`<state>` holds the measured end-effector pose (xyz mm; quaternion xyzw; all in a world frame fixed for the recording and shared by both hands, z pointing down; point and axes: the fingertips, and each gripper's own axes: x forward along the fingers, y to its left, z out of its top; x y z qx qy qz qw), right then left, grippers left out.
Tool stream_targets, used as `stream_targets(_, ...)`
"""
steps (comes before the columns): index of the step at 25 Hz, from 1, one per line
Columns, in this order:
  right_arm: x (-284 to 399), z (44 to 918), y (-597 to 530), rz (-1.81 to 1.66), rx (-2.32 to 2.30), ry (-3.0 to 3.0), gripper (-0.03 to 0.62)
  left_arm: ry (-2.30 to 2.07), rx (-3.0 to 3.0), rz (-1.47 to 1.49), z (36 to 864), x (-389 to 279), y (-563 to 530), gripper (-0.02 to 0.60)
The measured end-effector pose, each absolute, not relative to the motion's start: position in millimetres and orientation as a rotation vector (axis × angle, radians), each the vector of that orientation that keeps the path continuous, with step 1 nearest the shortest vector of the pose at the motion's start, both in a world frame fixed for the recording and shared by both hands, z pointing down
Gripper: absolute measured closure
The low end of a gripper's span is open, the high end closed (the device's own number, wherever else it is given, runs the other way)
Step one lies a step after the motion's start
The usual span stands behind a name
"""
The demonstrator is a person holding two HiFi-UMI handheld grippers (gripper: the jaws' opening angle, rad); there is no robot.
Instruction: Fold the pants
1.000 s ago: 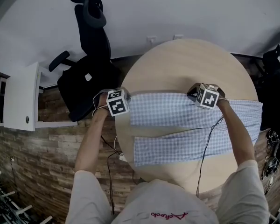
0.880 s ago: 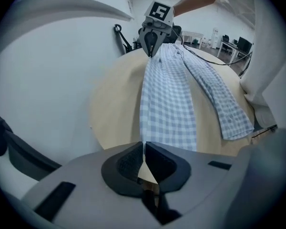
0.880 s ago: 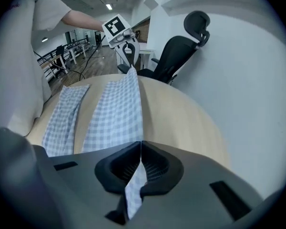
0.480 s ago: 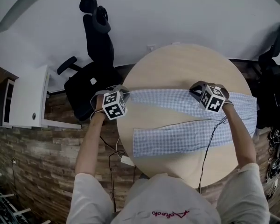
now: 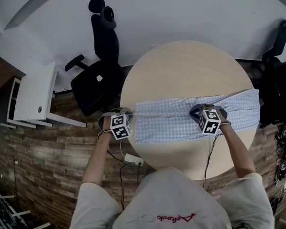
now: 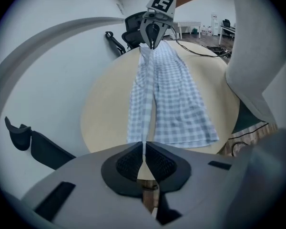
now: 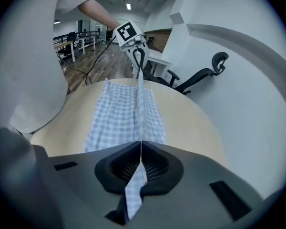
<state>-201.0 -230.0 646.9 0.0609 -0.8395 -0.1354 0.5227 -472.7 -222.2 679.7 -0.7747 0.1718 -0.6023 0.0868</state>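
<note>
Across the lower centre of the head view, the pants [image 5: 176, 120] lie as one checked band on the round table [image 5: 181, 66]. They run from its left rim to its right rim, where the wider end hangs a little over the edge.

Grip state: the left gripper [image 6: 144, 151] has its jaws pressed together on a thin edge of the cloth. The right gripper [image 7: 140, 151] is likewise clamped on a narrow strip of fabric, a tail of which hangs down behind the pads. Between the two grips the held edge runs raised and taut above the layer lying flat on the table.

Handling, in my judgement: the cloth is light, soft and limp. It will sag wherever it is unsupported and shift readily on the smooth tabletop. It is not fragile. I would take it at the long edge or seam near each end, as now, and keep the pull even so the upper layer lands square on the lower one.

Not verifiable: in the head view the marker cubes cover both pinch points. I cannot tell from either gripper view whether one layer or two sits between the pads. The overhanging end is partly lost against the dark clutter at the right, and my operator's torso cuts off the table's near rim.
</note>
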Motion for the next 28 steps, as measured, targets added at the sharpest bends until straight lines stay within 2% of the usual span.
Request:
stream_targets(11,-188,686,-131,-0.339,0.065,-1.954,0.559,0.483,-2.284,-1.852,704,-466,-114,0.538)
stream_targets(28,-174,748,-48,-0.276,-0.018,-1.884,0.559,0.518,-2.324,-2.016,768,-466,-21,0.538)
